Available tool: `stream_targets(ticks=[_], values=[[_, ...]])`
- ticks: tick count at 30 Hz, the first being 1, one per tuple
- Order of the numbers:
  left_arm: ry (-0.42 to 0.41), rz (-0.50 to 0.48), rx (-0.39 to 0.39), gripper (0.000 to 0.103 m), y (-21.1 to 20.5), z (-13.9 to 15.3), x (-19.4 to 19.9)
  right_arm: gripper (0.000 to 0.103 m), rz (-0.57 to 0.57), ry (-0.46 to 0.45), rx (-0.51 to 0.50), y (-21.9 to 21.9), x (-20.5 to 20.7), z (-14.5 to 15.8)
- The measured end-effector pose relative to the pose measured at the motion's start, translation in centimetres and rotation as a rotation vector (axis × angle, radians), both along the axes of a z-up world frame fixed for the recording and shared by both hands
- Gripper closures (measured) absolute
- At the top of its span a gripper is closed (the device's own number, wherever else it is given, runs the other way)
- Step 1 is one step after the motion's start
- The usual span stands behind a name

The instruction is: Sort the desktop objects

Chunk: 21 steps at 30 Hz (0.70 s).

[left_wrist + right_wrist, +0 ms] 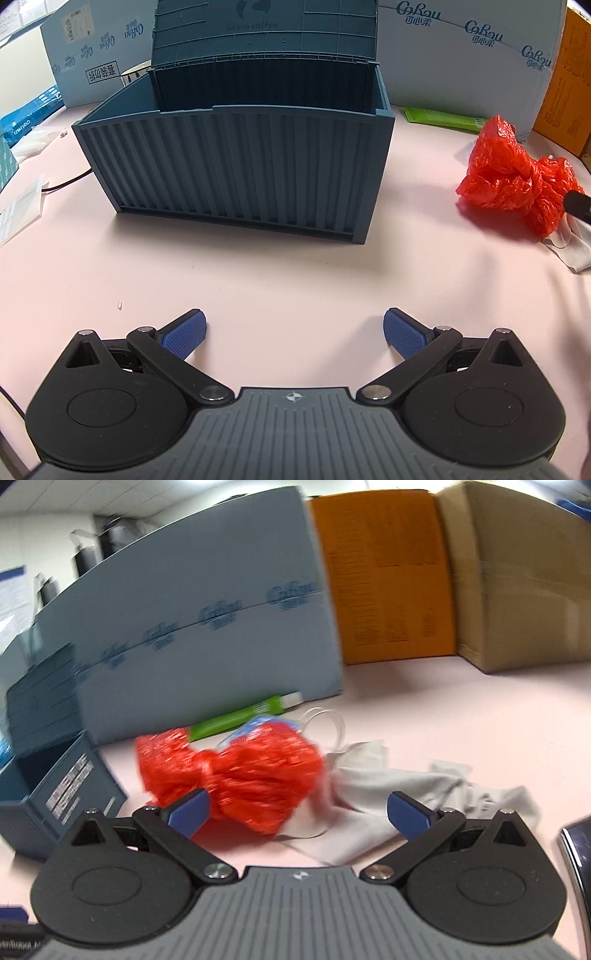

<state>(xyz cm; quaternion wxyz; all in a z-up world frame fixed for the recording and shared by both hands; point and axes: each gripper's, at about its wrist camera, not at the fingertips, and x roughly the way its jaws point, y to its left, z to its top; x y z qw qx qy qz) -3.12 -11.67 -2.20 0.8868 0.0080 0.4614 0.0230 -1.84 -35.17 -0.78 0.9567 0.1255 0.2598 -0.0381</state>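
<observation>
Storage box (236,166): a dark blue ribbed box, taken as the landmark, is seen standing on the pink desk (295,280) with its lid raised upright at the back; its inside is mostly hidden.
Left gripper (294,334): it is held low over bare desk in front of the box, well apart from it; the 2 blue-padded fingers (186,334) are spread wide and nothing is held between them.
Right gripper (298,812): it is seen to the right of the box, its 2 fingers spread wide with nothing clamped; the view is blurred.
Red plastic bag (236,771): a crumpled bag is found on the desk to the right of the box, just ahead of the right gripper's left finger; whether it is touched cannot be told.
White cloth (406,786): it is laid beside the red bag, on the side away from the box.
Green packet (236,716): it is seen behind the red bag, right of the box.
Cartons (221,635): a pale blue printed carton stands behind the box, with orange and brown ones further right.
</observation>
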Motion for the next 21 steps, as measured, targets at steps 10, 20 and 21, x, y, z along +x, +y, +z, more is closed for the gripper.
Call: stream_targets(ticks=[10,20,21], values=[[-0.005,-0.009,0.010,0.000,-0.1,0.3,0.0,0.000,0.027,-0.011,-0.014,0.5,0.7,0.5],[-0.007,-0.007,-0.011,0.000,-0.2,0.8,1.0,0.000,0.043,0.021,-0.071,1.0,1.1,1.2],[-0.002,-0.006,-0.012,0.000,-0.2,0.7,1.2,0.000,0.044,0.033,-0.080,1.0,1.3,1.3]])
